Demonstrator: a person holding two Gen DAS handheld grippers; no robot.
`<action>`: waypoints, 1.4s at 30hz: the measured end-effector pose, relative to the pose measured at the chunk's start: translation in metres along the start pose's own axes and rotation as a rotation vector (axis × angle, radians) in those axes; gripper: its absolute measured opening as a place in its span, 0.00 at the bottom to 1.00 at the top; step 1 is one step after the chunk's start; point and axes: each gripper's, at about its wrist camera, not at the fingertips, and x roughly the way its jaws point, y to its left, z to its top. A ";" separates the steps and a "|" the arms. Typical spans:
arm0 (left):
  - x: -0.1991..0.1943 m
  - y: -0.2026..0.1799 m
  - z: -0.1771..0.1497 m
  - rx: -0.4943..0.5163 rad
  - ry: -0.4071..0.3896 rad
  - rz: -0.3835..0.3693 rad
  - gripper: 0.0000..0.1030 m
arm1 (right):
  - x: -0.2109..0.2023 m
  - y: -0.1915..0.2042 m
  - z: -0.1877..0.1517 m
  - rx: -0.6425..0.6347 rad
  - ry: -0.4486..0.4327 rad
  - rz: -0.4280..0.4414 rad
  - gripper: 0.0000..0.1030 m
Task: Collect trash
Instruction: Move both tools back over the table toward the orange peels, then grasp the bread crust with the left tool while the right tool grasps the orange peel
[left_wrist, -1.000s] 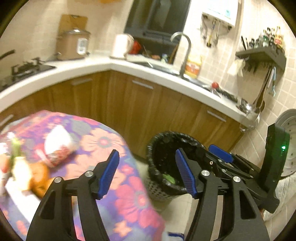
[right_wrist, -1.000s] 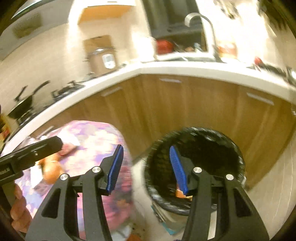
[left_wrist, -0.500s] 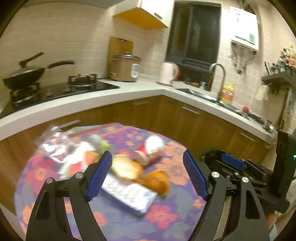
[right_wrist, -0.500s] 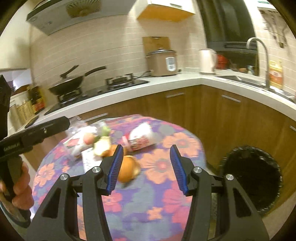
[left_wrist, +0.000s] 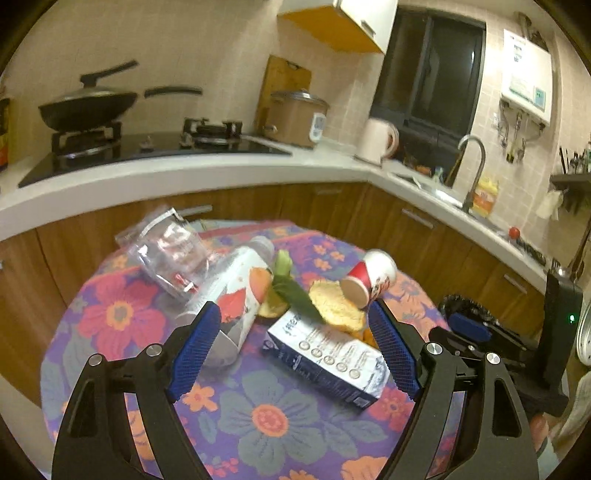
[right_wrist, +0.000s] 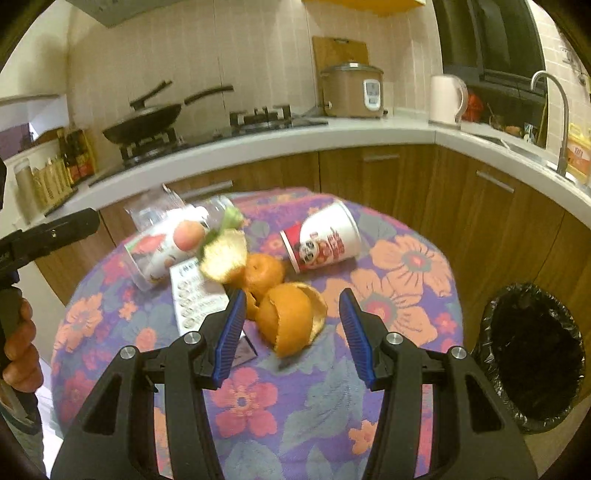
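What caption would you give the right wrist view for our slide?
Open right claw poised over orange peel on a floral table, cup behind, bin at right.

Litter lay clustered on the round table (right_wrist: 406, 280): a carton (left_wrist: 325, 354) lay flat at the near side, a bottle (left_wrist: 236, 291) on its side to its left, a plastic bag (left_wrist: 166, 254) behind the bottle; a paper cup (right_wrist: 321, 240) lay tipped over to the right, orange peel (right_wrist: 291, 314) before it; the bin (right_wrist: 532, 369) stood on the floor right of the table; counters curved behind.
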 end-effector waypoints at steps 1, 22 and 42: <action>0.007 0.000 0.000 0.007 0.016 -0.013 0.78 | 0.004 -0.001 0.000 0.001 0.007 0.000 0.47; 0.139 -0.032 0.003 0.203 0.239 -0.096 0.51 | 0.039 -0.014 0.000 0.017 0.080 0.018 0.47; 0.110 -0.036 0.027 0.241 0.167 -0.150 0.46 | 0.045 -0.010 0.002 0.015 0.101 0.068 0.47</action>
